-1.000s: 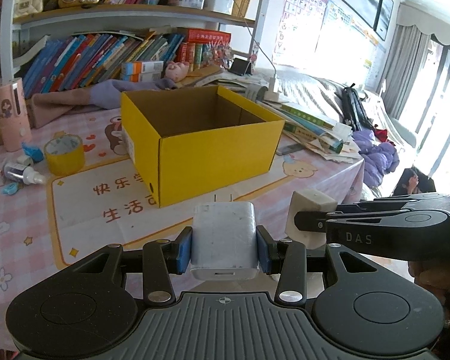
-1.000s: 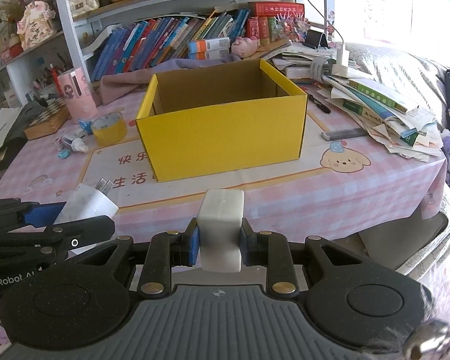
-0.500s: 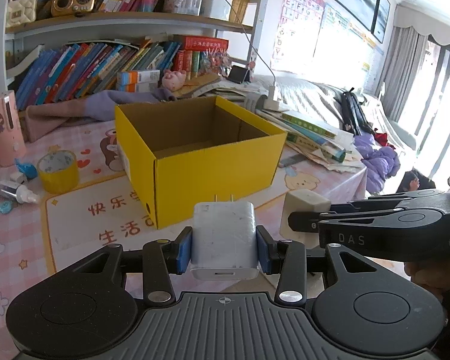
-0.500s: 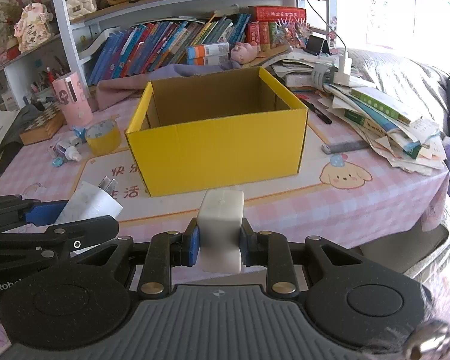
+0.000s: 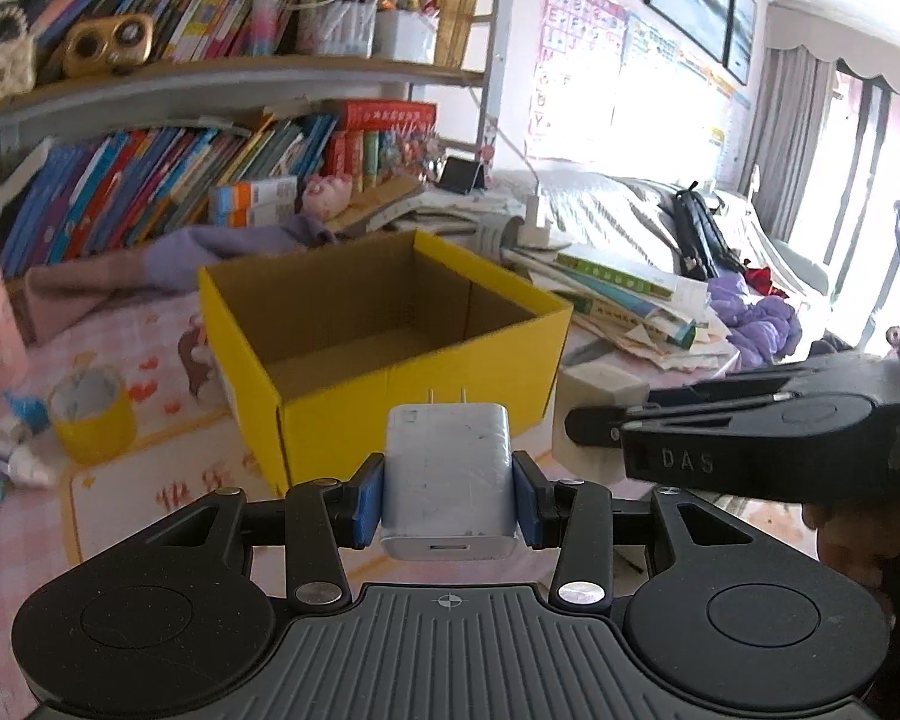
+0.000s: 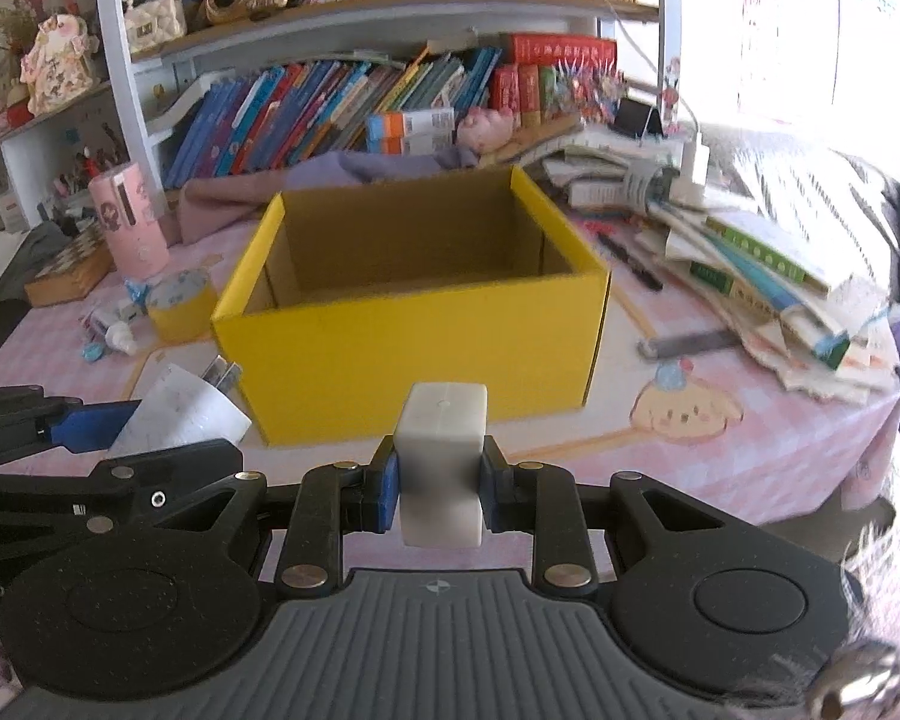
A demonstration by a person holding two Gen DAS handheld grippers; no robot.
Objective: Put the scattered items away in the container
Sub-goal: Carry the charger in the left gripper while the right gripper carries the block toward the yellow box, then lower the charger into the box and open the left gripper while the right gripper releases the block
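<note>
Up front in the left wrist view, the left gripper (image 5: 448,492) clamps a white wall charger (image 5: 448,477) between its blue pads, the two plug prongs pointing away toward the yellow cardboard box (image 5: 384,330). That box stands open on the pink checked tablecloth (image 5: 24,516), just beyond the charger, and the part of its floor that shows is bare. To the right, the right gripper (image 5: 594,432) reaches in side-on, holding an off-white block (image 5: 600,387) near the box's right corner. A roll of yellow tape (image 5: 92,414) sits left of the box, with a small white bottle (image 5: 6,459) beside it.

Over in the right wrist view, the right gripper (image 6: 439,483) is closed on the off-white block (image 6: 444,456), held upright between blue pads, short of the box's (image 6: 414,336) front wall. At lower left the left gripper (image 6: 99,426) carries the charger (image 6: 180,414), tilted, near the box's left front corner. A pile of books and papers (image 6: 762,264) lies right of the box, and a pink cylindrical container (image 6: 129,219) stands to its left.
</note>
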